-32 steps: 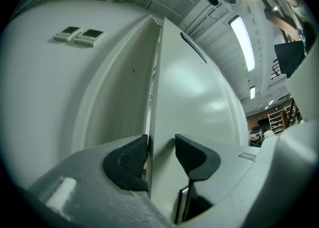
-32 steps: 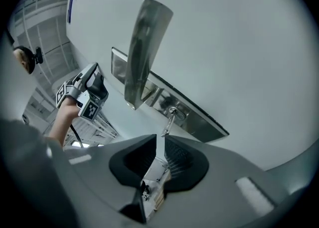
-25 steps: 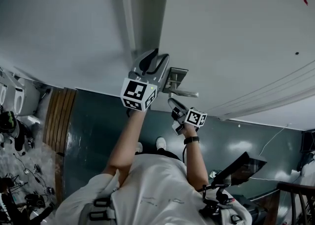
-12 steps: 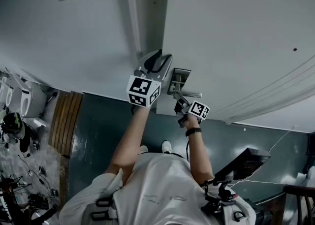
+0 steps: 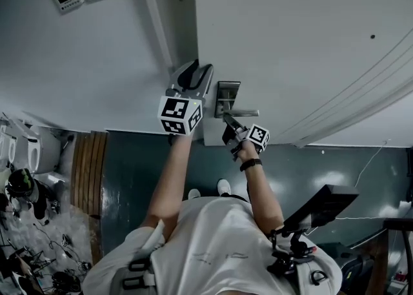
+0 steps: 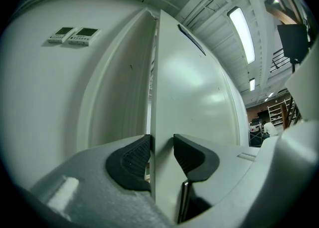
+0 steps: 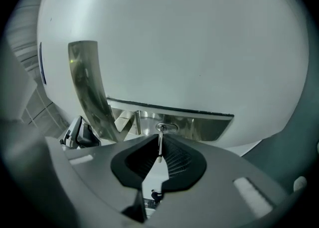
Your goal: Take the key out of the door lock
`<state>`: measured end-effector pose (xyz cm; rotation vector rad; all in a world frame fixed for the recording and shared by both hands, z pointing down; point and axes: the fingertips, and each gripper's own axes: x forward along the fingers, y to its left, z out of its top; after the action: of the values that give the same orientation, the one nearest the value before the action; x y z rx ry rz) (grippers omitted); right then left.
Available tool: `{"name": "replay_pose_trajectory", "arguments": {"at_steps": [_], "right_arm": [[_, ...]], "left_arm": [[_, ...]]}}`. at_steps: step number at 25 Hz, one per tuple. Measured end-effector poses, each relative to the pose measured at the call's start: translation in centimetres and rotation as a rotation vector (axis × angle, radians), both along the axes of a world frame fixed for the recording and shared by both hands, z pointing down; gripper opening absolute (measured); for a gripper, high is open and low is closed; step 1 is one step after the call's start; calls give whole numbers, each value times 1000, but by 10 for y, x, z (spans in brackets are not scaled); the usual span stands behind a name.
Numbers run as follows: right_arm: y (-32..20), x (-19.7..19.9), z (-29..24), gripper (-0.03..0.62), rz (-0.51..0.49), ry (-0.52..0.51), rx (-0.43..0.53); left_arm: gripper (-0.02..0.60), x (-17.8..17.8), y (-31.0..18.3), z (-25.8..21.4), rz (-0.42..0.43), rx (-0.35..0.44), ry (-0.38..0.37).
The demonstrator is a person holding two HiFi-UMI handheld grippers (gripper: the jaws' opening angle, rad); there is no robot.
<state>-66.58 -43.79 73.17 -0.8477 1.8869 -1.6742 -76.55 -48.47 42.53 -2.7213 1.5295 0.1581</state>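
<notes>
Right gripper (image 7: pixel 160 141) jaws have just been closing, now narrow and pinching the key (image 7: pixel 159 151). Key sits in the lock (image 7: pixel 167 128). Left gripper (image 6: pixel 162 147) clamps the door (image 6: pixel 199 92) edge, left of the lock.

Key (image 7: pixel 159 147): thin, silvery, seen edge-on, upright. Still seated in keyhole of door lock (image 7: pixel 164 127), sticking straight out. Pinched between pads of right gripper (image 7: pixel 160 137), whose jaws have just been closing onto it. Door lock: shiny steel plate, round keyhole collar, mounted on white door (image 5: pixel 290 42) near door edge.
</notes>
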Motion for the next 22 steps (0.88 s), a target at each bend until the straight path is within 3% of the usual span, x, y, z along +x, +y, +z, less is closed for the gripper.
{"name": "replay_pose_trajectory", "arguments": {"at_steps": [6, 9, 12, 20, 21, 22], "right_arm": [[31, 0, 4, 26, -26, 11, -5], [67, 2, 20, 26, -38, 38, -57], [100, 13, 27, 26, -54, 127, -90], [135, 43, -24, 26, 9, 390, 59], [139, 44, -35, 26, 16, 407, 83], [142, 45, -46, 26, 24, 421, 106]], "left_arm": [[150, 1, 1, 0, 8, -13, 3], [149, 0, 0, 0, 7, -5, 14], [144, 1, 6, 3, 42, -2, 10], [144, -6, 48, 40, 112, -50, 11], [132, -6, 54, 46, 116, -61, 18], [58, -6, 60, 53, 118, -74, 27]]}}
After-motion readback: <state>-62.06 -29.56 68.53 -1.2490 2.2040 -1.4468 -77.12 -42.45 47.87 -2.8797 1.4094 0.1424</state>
